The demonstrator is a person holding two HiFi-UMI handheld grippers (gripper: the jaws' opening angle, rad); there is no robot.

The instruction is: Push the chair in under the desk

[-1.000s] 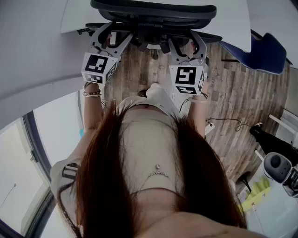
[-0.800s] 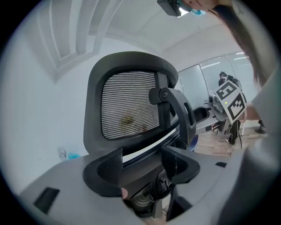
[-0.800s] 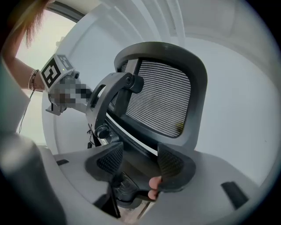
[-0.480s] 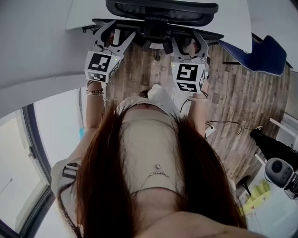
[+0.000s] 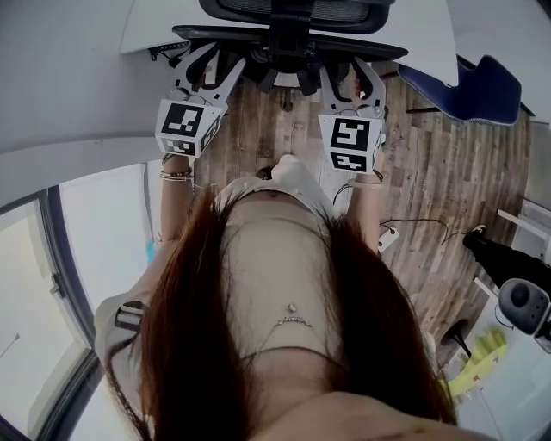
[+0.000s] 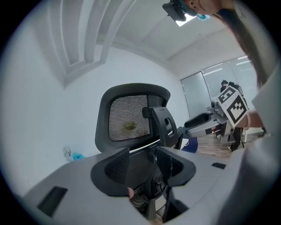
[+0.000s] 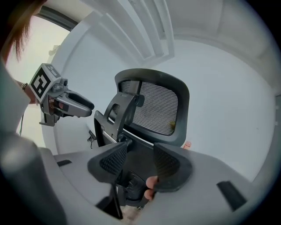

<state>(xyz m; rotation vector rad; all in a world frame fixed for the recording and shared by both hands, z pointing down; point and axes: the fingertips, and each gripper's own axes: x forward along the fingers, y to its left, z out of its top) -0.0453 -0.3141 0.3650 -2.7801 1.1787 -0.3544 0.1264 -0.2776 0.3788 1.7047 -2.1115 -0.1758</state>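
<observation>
The chair [image 5: 297, 13] is black with a fine mesh back, the surface [image 5: 155, 21] white, the floor [image 5: 448, 172] grey-brown planks. My left tool [image 5: 211, 59] and right tool [image 5: 349, 76] carry black-and-white square markers.

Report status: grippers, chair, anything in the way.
Left gripper and right gripper behind chair, jaws just closing, its frame between them, not clamped. Chair back at desk edge. Blue chair stands apart, right.

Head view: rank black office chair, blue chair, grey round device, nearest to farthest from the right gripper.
1. Black office chair, straight ahead; the right gripper, jaws just closing, straddles its frame.
2. Blue chair, to the right.
3. Grey round device, lower right.
</observation>
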